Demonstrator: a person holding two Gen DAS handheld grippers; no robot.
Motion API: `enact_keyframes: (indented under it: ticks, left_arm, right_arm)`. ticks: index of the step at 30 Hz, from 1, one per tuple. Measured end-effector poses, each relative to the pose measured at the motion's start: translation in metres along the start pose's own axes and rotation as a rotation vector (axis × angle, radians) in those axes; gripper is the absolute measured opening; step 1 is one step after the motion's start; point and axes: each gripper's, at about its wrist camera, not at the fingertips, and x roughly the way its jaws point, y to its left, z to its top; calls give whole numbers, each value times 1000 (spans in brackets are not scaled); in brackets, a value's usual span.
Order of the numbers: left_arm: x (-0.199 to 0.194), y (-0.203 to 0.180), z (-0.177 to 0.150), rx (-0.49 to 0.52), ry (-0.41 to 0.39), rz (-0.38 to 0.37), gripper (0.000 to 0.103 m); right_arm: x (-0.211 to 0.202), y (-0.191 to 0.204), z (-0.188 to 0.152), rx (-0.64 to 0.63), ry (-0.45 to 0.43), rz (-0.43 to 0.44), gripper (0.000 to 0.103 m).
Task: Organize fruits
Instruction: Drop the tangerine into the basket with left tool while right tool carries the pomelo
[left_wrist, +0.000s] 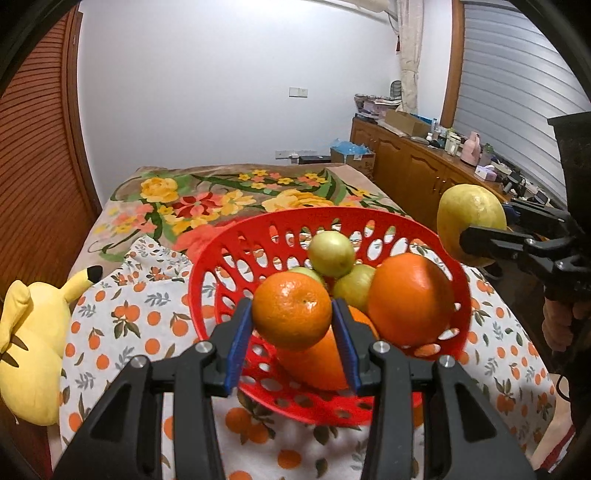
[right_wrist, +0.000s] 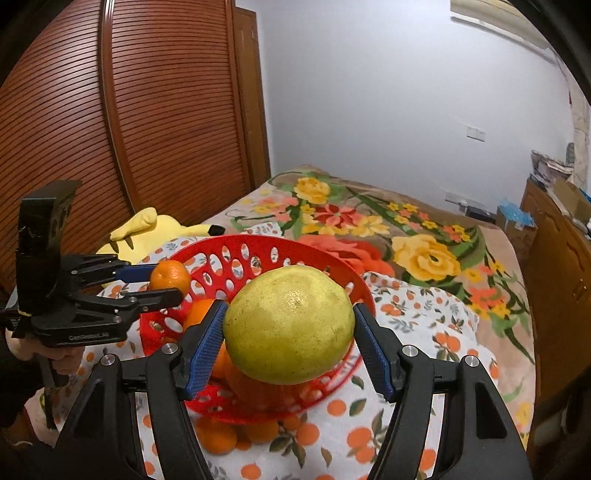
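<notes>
Left wrist: left tool (left_wrist: 291, 325) clamps a mandarin (left_wrist: 291, 310) over the red basket (left_wrist: 207, 295); right tool (right_wrist: 290, 332) clamps a pomelo (right_wrist: 290, 325).

Black gripper (left_wrist: 291, 325) w/ blue pads (left_wrist: 238, 347), silver screws (left_wrist: 204, 347), black sleeve (right_wrist: 14, 369)

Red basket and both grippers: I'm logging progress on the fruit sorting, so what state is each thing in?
Red basket: tilted on the cloth, holding fruit.
Left gripper: shut on a small orange, held above the basket.
Right gripper: shut on a large yellow pomelo, held in the air.
Big orange: lying in the basket.
Green fruits: piled in the basket.
</notes>
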Motion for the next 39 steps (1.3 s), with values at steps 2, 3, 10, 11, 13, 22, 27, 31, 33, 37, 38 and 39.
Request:
enact_keyframes:
  ticks: [2,3,10,11,13,22,27,31,33,37,38,39]
  left_arm:
    - [5,3,2,-3,7,6,43]
    - [7,4,2,-2,9,8,43]
    - [11,8,7,4,7,27,55]
    - [11,10,7,1,7,31,56]
    - [11,11,8,-1,3,39,59]
    - [5,28,9,-27,-7,54,62]
    - [0,42,8,-39,-13,84,64]
    - [-3,51,4,-45,-19,99,72]
    - [-3,54,3,-48,-17,103,72]
    - [-4,60,-1,-63,-18,104,72]
    - [-4,61,-2,-65,-18,104,72]
    - [-4,63,-3,-68,-19,103,72]
  right_arm:
    - [6,2,3,-4,3,7,70]
    - [9,2,4,-4,3,8,70]
    - [26,6,11,-14,11,25,70]
    - [29,7,12,-15,13,27,70]
    - [32,8,13,-17,15,28,70]
    - [52,13,21,-33,40,30,70]
    - [63,19,27,-40,59,40,70]
    - [74,22,30,-40,78,49,70]
    - [80,24,32,-41,92,48,70]
    - [90,28,33,-41,117,47,70]
    - [93,29,33,-40,124,47,70]
    - [95,30,34,-39,130,49,70]
